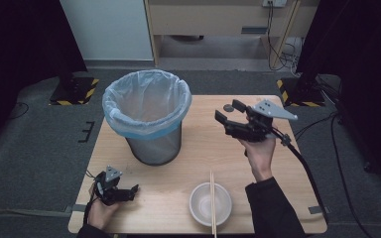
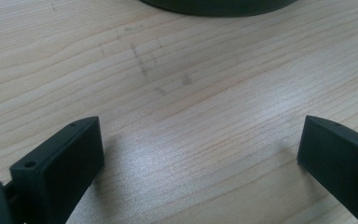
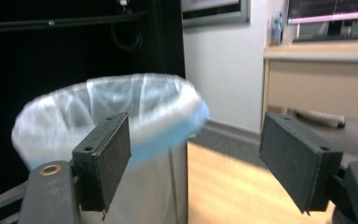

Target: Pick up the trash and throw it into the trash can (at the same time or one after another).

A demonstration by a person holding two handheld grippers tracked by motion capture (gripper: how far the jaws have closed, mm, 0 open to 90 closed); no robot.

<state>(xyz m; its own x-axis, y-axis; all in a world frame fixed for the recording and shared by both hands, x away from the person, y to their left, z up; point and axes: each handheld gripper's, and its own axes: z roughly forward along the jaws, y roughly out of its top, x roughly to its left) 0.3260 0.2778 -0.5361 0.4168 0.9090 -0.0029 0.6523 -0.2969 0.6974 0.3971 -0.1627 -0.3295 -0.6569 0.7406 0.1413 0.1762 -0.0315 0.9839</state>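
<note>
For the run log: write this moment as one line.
left hand-held gripper: open, empty, low over table | right hand-held gripper: open, empty, raised beside lined waste bin | chopsticks: across bowl

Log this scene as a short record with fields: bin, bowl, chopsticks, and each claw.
bin: mesh waste bin with blue-white liner, upright on table
bowl: white bowl at near edge
chopsticks: chopsticks lying across the bowl
left claw: left claw open, low over bare wood
right claw: right claw open, nothing between jaws, raised, pointing at bin
</note>
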